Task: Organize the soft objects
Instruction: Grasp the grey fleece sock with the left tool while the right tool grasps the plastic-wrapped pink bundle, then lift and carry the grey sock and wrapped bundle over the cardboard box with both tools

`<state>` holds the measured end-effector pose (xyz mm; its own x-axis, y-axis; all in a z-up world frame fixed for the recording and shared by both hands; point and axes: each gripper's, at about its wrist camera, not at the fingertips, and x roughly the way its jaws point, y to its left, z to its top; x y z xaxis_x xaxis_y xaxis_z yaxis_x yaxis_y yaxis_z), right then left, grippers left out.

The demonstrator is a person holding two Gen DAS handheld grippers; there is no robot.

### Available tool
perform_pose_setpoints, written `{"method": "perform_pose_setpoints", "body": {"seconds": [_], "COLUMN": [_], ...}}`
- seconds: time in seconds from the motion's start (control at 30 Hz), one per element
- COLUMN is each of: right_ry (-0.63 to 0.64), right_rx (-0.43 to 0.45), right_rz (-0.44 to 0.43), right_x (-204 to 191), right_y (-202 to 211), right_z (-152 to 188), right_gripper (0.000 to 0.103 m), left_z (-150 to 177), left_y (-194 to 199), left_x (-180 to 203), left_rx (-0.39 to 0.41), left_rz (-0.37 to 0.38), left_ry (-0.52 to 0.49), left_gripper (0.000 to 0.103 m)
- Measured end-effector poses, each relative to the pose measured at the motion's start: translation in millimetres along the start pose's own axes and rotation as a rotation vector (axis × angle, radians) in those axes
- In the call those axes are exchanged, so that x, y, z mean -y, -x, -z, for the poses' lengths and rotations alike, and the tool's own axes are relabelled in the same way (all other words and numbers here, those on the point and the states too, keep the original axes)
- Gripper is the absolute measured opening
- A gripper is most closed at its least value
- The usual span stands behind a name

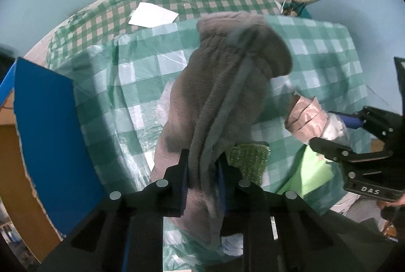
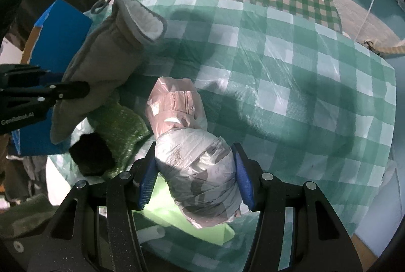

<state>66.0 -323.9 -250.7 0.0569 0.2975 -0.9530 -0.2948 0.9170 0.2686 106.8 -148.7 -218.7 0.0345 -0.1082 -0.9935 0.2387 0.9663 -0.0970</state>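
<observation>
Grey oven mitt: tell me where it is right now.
The grey oven mitt is held in the left gripper above the checked tablecloth, left of the plastic-wrapped bundle in the right gripper.

A grey quilted oven mitt (image 1: 222, 84) hangs lifted on the left; a plastic-wrapped bundle (image 2: 195, 168) (pinkish far end) lies right of it.

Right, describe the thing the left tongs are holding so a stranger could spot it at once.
Start at the table covered by the green-and-white checked cloth. Over its left side, beside the blue box, the left tongs grip a grey oven mitt by its fingertip end. Unlike the plastic-wrapped bundle in the right tongs, it is plush fabric with a fleecy white lining and a hanging loop.
</observation>
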Motion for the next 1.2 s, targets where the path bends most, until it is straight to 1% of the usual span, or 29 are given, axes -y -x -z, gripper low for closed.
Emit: {"method": "perform_pose_setpoints", "body": {"seconds": [0.03,0.1,0.17,0.37,0.7,1.0,1.2], "right_ry": [-0.004,-0.008,-0.014,-0.033,-0.069,-0.086,-0.082], "right_rx": [0.005,0.015,0.023,0.046,0.068,0.092,0.120], "right_rz": [-0.001,-0.004,-0.002,-0.004,0.001,0.000,-0.003], "right_x": [-0.2,-1.0,-3.3,-7.4,-13.8,-20.5,-28.4], "right_y": [3.0,8.2,12.8,26.1,46.2,65.2,84.4], "right_z": [0.2,-0.3,0.2,1.2,4.4,3.1,-3.1], "right_gripper": [0.056,0.056,0.056,0.056,0.056,0.056,0.056], "left_z": [0.9,3.8,6.2,21.1,41.4,59.5,70.8], "left_y": [3.6,12.0,17.9,35.4,64.1,87.9,101.4], "left_x": [-0.5,-1.5,-2.7,-1.8,-14.4,-11.6,-17.7], "left_rx": [0.007,0.027,0.041,0.073,0.130,0.174,0.194], "left_rz": [0.016,0.017,0.034,0.045,0.089,0.070,0.085], "left_ry": [0.004,0.008,0.007,0.007,0.048,0.019,0.035], "left_gripper": [0.012,0.012,0.012,0.012,0.012,0.012,0.012]}}
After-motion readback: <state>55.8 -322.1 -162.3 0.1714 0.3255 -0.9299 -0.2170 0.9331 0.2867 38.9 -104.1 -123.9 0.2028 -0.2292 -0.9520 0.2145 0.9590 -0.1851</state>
